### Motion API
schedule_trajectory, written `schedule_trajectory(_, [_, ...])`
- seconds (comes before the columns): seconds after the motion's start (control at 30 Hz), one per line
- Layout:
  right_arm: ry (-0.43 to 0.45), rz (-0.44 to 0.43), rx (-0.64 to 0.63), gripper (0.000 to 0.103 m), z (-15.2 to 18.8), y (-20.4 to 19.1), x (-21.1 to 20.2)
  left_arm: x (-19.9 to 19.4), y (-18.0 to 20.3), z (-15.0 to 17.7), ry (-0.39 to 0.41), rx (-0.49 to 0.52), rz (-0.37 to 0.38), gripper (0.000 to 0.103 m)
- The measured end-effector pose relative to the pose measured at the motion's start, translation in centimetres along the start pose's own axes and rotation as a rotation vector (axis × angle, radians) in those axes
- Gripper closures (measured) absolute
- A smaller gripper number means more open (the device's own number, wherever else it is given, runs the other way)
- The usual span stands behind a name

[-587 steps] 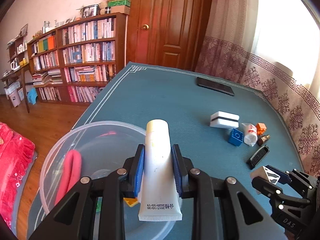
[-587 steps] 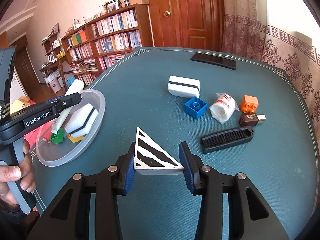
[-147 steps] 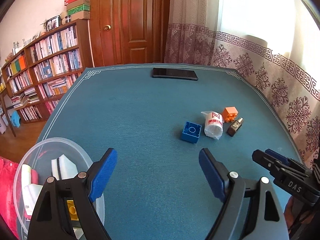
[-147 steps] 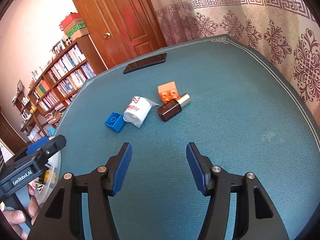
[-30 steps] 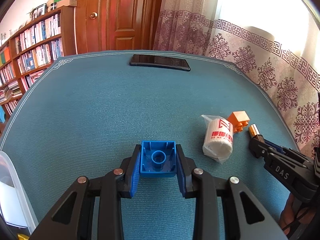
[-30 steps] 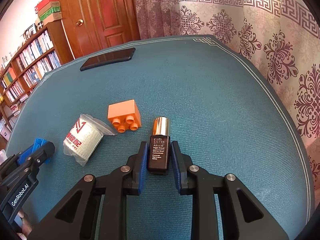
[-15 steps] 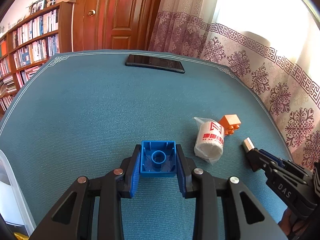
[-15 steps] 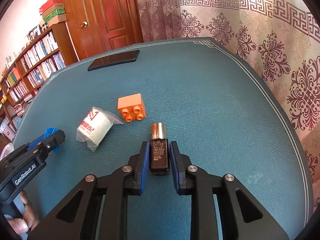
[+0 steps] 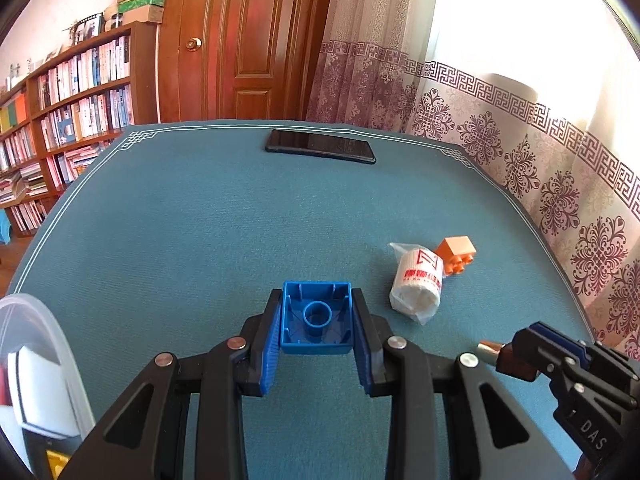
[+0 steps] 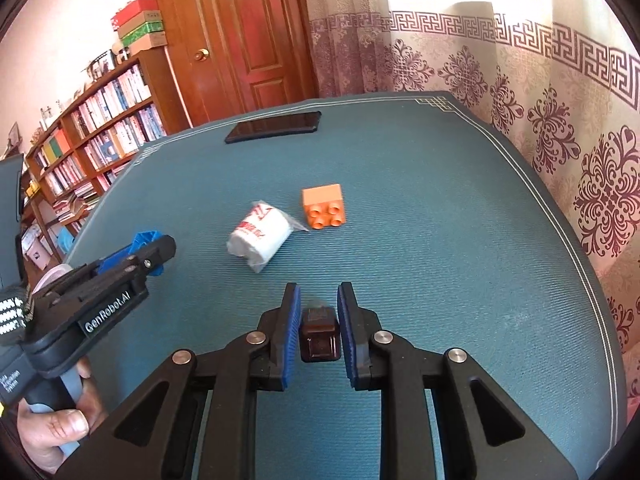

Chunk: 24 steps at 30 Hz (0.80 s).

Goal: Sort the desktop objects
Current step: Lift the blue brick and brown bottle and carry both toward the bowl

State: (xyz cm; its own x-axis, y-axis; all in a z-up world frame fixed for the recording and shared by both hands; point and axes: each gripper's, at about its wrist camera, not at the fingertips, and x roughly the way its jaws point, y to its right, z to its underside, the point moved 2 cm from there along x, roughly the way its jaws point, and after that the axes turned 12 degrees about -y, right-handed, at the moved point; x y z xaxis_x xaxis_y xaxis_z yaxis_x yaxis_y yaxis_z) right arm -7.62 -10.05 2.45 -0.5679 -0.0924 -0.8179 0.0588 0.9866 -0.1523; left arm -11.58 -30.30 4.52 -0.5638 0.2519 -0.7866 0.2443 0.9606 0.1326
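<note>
Left wrist view: the clear plastic bin (image 9: pixel 60 344) is cut off by the lower left edge, so only part of its rim and a white block with a dark stripe (image 9: pixel 40 396) inside can be made out; a yellow scrap below it is too cropped to name. The left hand-held gripper (image 9: pixel 316 320) reaches forward over the teal counter (image 9: pixel 200 220), its blue pads pressed against both sides of the blue brick (image 9: pixel 316 318), whose hollow underside faces the camera. Whether the brick rests on the cloth or is lifted off it cannot be told. To the right lie a wrapped white roll (image 9: pixel 418 284) and, touching its far end, an orange brick (image 9: pixel 456 254). A black phone (image 9: pixel 320 152) lies near the far edge. At the lower right the right hand-held gripper (image 9: pixel 516 354) comes in sideways, and only the gold cap of the brown bottle (image 9: pixel 490 348) pokes out past it.

Right wrist view: the right hand-held gripper (image 10: pixel 319 322) is clamped on the brown bottle (image 10: pixel 320 334), held end-on; its far part is blurred and its label unreadable. The wrapped roll (image 10: pixel 260 240) and orange brick (image 10: pixel 324 206) lie ahead on the counter (image 10: pixel 440 220), the phone (image 10: pixel 274 126) beyond. At the left, a hand (image 10: pixel 56 436), partly cropped, grasps the handle of the left hand-held gripper (image 10: pixel 154 250), which points toward the roll; the blue brick (image 10: pixel 146 240) shows mostly hidden behind its fingers.
</note>
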Motion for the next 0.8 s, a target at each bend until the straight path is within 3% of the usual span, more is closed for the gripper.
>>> schedule_trajectory(0.33, [0.009, -0.078, -0.053, 0.082, 0.6, -3.5, -1.3, -4.8, -2.5, 1.7, 0.044, -0.034, -0.017, 0.068])
schedule_trajectory(0.8, [0.020, -0.241, -0.178, 0.082, 0.1, -11.6, -2.3, -11.4, -9.8, 3.6, 0.129, -0.144, -0.155, 0.068])
